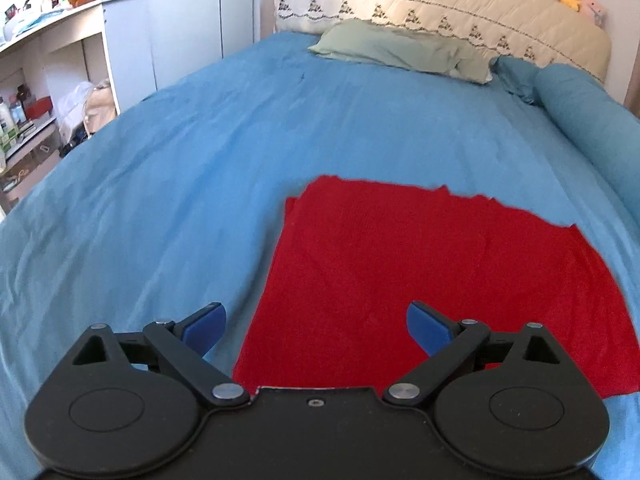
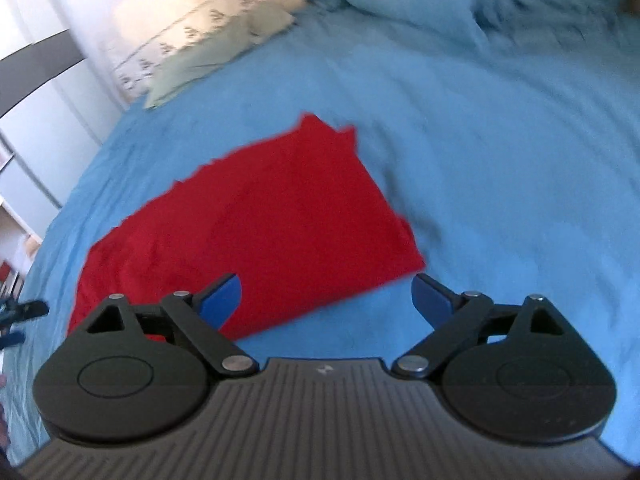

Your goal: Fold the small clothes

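Left wrist view: my left gripper (image 1: 316,326) hangs above the near edge of the red garment (image 1: 432,280), its blue fingertips (image 1: 208,326) spread wide apart with nothing between them. The red garment lies flat on the blue bedsheet (image 1: 180,184), folded into a rough rectangle whose far edge is slightly ragged, with a second layer peeking out at its far left corner. Beyond the garment, toward the head of the bed, I see a pale green pillow (image 1: 400,50) against a cream quilted headboard (image 1: 440,4); a rolled blue bolster (image 1: 580,108) lies to the right of the garment, well apart from it. White shelving (image 1: 60,72) stands off the bed, to the garment's far left.

Right wrist view (blurred): my right gripper (image 2: 326,302) hovers over the near right corner of the garment (image 2: 260,232), jaws fully apart and empty. Its left fingertip sits above red cloth; its right fingertip (image 2: 430,300) is above bare sheet (image 2: 500,180), just beside the garment's corner. I see no contact with the cloth. The green pillow (image 2: 212,56) lies well beyond the garment's far edge.
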`<state>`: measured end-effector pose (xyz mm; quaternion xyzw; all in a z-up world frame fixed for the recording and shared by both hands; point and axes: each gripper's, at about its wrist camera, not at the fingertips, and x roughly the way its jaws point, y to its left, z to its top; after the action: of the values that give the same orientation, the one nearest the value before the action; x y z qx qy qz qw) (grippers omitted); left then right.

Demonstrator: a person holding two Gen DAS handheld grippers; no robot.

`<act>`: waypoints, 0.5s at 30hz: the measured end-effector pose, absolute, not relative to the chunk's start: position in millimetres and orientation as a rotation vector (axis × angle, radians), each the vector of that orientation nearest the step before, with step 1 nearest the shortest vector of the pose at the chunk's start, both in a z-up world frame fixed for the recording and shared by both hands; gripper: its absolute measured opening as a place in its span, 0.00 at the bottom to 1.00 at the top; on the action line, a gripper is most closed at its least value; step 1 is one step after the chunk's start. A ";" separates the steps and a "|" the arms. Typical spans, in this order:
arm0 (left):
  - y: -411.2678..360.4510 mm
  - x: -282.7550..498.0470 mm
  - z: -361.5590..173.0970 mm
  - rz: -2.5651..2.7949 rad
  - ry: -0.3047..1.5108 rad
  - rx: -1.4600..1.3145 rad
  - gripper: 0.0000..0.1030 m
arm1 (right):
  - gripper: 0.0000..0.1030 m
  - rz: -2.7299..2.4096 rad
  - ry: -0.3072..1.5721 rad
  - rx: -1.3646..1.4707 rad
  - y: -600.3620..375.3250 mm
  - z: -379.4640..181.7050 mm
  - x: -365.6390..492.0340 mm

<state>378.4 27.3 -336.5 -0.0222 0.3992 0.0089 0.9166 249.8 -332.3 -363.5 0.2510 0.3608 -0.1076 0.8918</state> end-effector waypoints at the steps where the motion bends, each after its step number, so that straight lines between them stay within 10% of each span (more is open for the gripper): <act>1: 26.6 378.6 -340.0 0.018 0.824 -0.048 0.96 | 1.00 -0.236 0.744 0.545 -333.2 -371.9 251.2; 15: -21.4 394.8 -367.9 -0.079 0.876 -0.128 0.96 | 0.81 -0.361 0.632 0.885 -373.7 -419.4 290.9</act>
<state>394.8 -21.4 -367.9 -0.0617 0.4238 -0.0383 0.9028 290.9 -373.7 -419.4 0.4188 0.2991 -0.1707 0.8403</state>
